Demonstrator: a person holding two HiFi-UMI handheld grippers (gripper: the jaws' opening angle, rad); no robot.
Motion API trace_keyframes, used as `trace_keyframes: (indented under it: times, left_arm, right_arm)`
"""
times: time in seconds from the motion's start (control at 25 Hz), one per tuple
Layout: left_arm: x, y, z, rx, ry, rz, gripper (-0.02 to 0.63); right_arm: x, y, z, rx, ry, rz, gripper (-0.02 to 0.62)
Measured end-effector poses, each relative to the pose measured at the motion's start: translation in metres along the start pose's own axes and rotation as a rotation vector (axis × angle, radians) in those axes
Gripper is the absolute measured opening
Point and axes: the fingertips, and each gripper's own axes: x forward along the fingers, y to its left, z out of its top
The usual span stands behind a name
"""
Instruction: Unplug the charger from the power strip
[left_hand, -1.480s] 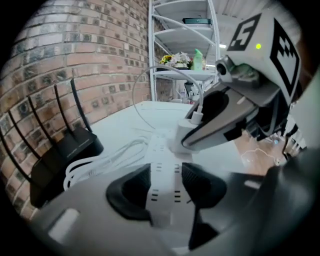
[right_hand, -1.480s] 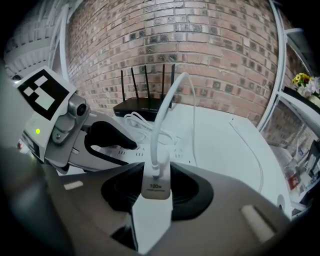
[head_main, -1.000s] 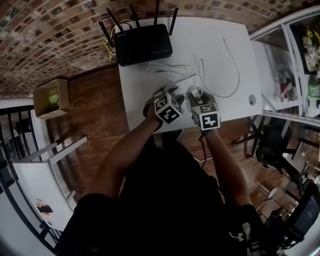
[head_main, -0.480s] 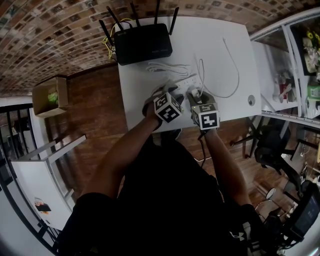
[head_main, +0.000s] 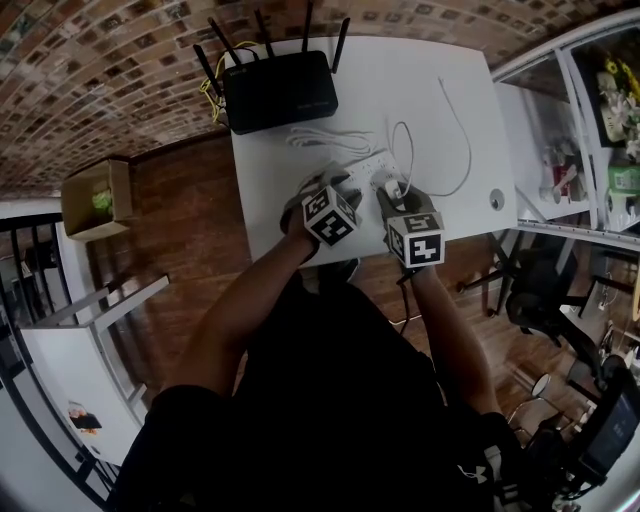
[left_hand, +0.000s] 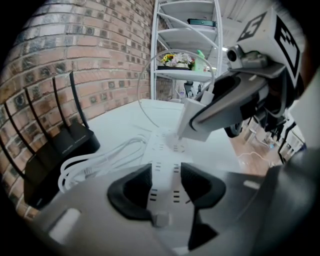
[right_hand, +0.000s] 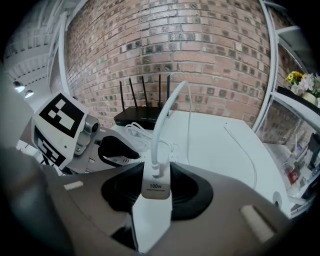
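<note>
A white power strip (head_main: 362, 168) lies on the white table (head_main: 440, 60). My left gripper (left_hand: 165, 185) is shut on its near end, with black pads against both long sides of the strip (left_hand: 165, 147). My right gripper (right_hand: 156, 192) is shut on the white charger (right_hand: 152, 220), marked 100w, whose white cable (right_hand: 167, 107) rises from its top. In the left gripper view the charger (left_hand: 192, 122) hangs tilted with its lower end right at the strip's sockets; I cannot tell whether the prongs are out. In the head view the charger (head_main: 392, 187) sits at the strip's right end.
A black router (head_main: 275, 90) with several antennas stands at the table's far edge, with a coiled white cable (head_main: 335, 140) between it and the strip. The charger's cable (head_main: 455, 150) loops across the right of the table. A white shelf unit (head_main: 600, 120) stands to the right.
The right gripper with the charger has shifted slightly toward me and to the right. The left gripper has stayed on the strip.
</note>
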Motion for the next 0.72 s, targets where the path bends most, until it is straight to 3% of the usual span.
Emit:
trace_keyframes:
  times: [0.28,0.48,0.6,0.72]
  left_arm:
    - [0.0,0.001,-0.001,0.008,-0.013,0.005,0.184]
    - [-0.03,0.018,0.014,-0.002,-0.138,0.083,0.183]
    - [-0.062,0.02,0.021,-0.049,-0.202,0.112,0.183]
    - [-0.095,0.016,0.02,-0.148,-0.271,0.134,0.171]
  right_arm:
    - [-0.021,-0.004,-0.004,0.137,-0.049,0.044,0.14]
    - [-0.037,-0.018,-0.016,0.254,-0.074,0.089,0.14]
    - [-0.048,-0.042,-0.026,0.368,-0.098,0.084,0.141]
    - [-0.055,-0.062,-0.038,0.471,-0.126,0.082,0.141]
